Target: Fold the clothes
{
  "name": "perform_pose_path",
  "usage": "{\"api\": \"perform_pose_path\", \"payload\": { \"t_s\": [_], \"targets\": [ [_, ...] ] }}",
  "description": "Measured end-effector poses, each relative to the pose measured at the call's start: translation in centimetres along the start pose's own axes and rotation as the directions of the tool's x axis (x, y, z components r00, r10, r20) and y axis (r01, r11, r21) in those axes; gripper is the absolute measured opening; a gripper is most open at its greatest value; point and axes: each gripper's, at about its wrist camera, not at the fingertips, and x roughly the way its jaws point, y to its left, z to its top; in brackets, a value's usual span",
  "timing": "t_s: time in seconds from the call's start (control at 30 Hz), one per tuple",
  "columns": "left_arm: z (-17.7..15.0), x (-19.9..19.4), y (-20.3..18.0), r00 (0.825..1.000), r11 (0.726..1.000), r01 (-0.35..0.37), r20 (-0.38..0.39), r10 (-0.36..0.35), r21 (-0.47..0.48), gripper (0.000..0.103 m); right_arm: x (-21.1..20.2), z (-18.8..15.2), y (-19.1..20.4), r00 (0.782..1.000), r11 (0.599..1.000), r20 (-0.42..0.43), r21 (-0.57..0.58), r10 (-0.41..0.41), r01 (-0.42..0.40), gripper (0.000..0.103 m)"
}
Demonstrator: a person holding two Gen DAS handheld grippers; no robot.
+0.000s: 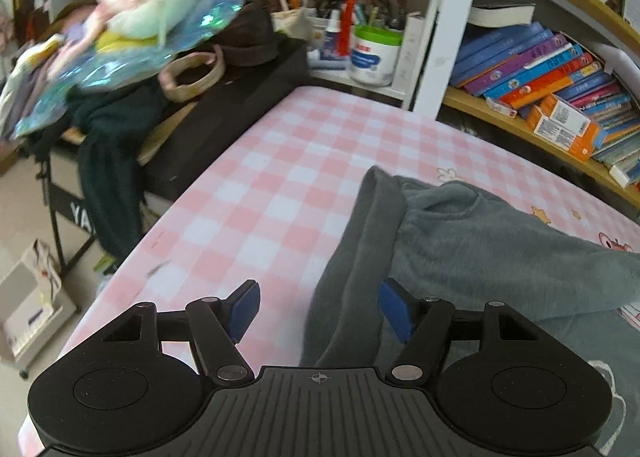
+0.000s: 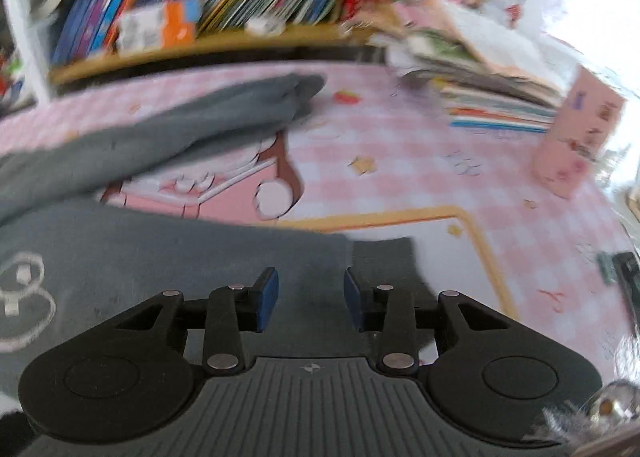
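Note:
A grey sweatshirt [image 1: 480,241] lies on the pink checked bed sheet [image 1: 260,185]. In the left wrist view its cuffed edge runs toward my left gripper [image 1: 318,307], which is open and empty just above the garment's left edge. In the right wrist view the sweatshirt [image 2: 168,253] shows a white drawn print at the left, and a sleeve [image 2: 224,113] stretches toward the shelf. My right gripper [image 2: 311,299] is open and empty over the garment's body near its right corner.
A bookshelf [image 1: 540,69] full of books runs along the far side of the bed. A dark keyboard stand piled with toys and clothes [image 1: 132,57] stands at the left. A stack of books [image 2: 492,97] and a pink box [image 2: 576,137] sit on the bed at the right.

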Motion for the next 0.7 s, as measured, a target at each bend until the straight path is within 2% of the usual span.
{"api": "perform_pose_path", "payload": {
  "t_s": [0.1,0.13,0.27,0.53,0.57,0.6,0.63,0.67,0.7],
  "targets": [
    [-0.8,-1.0,1.0,1.000,0.999,-0.005,-0.009,0.005,-0.036,0.068,1.6,-0.1,-1.3,0.993,0.996,-0.082,0.004,-0.086,0.086,0.024],
    [-1.0,-1.4,1.3,1.000,0.999,-0.001,-0.012,0.001,-0.052,0.068,1.7,-0.1,-1.7,0.991,0.994,-0.087,0.008,-0.104,0.105,0.029],
    [-1.8,-2.0,2.3,0.998,0.994,0.023,-0.047,-0.028,-0.106,0.067,0.8,0.0,-1.9,0.994,0.995,-0.060,0.021,-0.092,0.094,0.031],
    [-2.8,-0.9,2.0,0.991,0.985,0.062,-0.105,-0.080,-0.160,0.063,1.0,-1.1,-1.2,0.992,0.997,-0.100,0.004,-0.078,0.079,0.030],
    [-2.9,-0.7,1.9,0.989,0.982,0.077,-0.111,-0.097,-0.171,0.058,1.1,-1.3,-1.2,0.992,0.997,-0.104,0.006,-0.077,0.078,0.030],
    [-2.9,-0.4,1.9,0.986,0.978,0.094,-0.121,-0.118,-0.184,0.040,1.1,-1.4,-1.5,0.991,0.997,-0.107,0.012,-0.076,0.077,0.030],
    [-2.8,-0.2,1.7,0.984,0.977,0.107,-0.123,-0.131,-0.185,0.033,1.1,-1.5,-1.6,0.991,0.997,-0.109,0.017,-0.075,0.078,0.030],
    [-2.6,-0.2,1.4,0.985,0.978,0.112,-0.114,-0.133,-0.175,0.017,1.1,-1.5,-1.6,0.991,0.997,-0.112,0.019,-0.075,0.078,0.030],
    [-2.3,-0.6,1.1,0.988,0.981,0.116,-0.088,-0.131,-0.157,0.006,1.1,-1.6,-1.7,0.991,0.997,-0.114,0.020,-0.076,0.078,0.030]
  ]
}}
